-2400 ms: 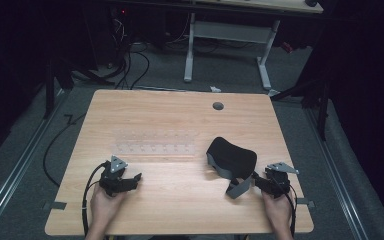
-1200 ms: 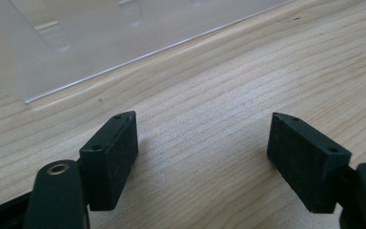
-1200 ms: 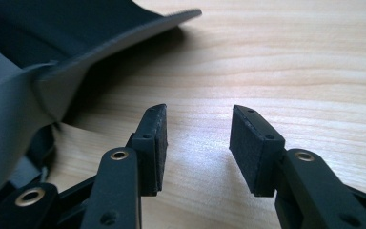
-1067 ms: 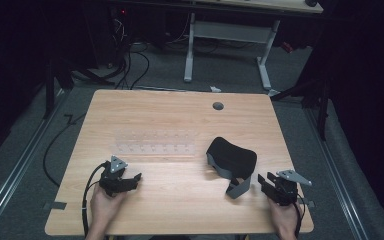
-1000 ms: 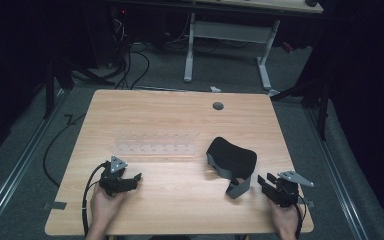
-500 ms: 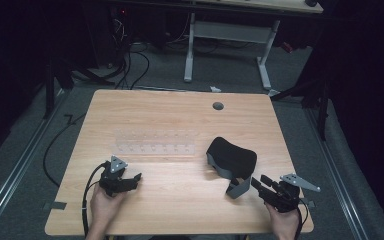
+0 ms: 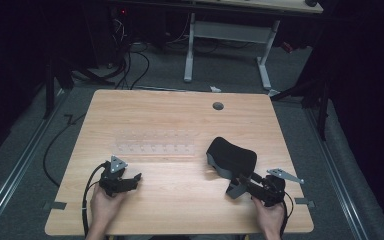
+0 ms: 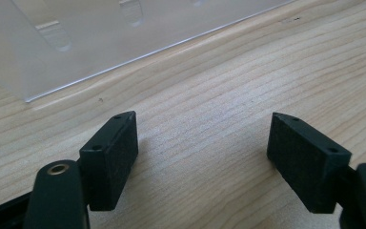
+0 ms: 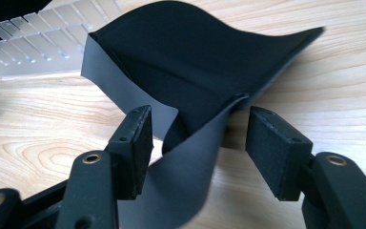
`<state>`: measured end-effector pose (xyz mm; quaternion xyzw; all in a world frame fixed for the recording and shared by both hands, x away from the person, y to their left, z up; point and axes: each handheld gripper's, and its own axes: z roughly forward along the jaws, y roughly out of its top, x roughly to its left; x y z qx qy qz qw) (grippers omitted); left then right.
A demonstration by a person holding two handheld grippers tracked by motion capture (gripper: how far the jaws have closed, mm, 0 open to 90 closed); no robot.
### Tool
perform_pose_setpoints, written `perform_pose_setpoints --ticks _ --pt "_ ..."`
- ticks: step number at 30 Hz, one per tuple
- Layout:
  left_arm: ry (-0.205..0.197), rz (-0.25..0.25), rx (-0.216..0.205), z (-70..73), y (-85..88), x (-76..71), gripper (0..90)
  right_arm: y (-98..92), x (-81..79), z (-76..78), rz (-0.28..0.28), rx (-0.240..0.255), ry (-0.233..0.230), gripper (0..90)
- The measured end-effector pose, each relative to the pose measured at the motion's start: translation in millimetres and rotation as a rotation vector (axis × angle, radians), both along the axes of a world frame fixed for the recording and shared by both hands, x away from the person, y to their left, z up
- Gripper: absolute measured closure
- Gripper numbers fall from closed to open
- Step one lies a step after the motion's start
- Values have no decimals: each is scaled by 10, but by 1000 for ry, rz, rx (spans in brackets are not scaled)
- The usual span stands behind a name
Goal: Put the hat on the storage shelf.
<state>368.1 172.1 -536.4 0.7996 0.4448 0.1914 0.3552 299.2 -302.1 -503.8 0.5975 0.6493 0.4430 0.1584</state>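
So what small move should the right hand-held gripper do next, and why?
Probably close the right hand-held gripper. Its jaws stand open on either side of the grey strap of the black pad, so the strap already lies between them, not yet pinched.

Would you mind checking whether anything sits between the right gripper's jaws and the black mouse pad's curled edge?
Nothing visible does. The right gripper is open, and the mouse pad's grey underside flap already lies between its jaws.
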Motion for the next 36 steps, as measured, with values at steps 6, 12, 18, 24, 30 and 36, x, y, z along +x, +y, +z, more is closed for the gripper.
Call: perform_pose_setpoints --ticks 6,12,18,24,30,36 --pt "-1 2 -2 -1 0 -2 262 92 113 -105 -1 -26 29 445" --pt "-1 2 -2 -1 0 -2 262 119 184 -154 -23 -53 24 505" --pt "-1 2 -2 -1 0 -2 262 142 258 -189 -23 -72 37 573" --pt "-1 3 -2 -1 0 -2 262 120 307 -203 -32 -56 36 666" --pt "1 2 0 0 0 -3 262 112 336 -218 -38 -49 35 763" --pt "-1 2 -2 -1 0 -2 262 70 373 -216 -34 -20 50 788"
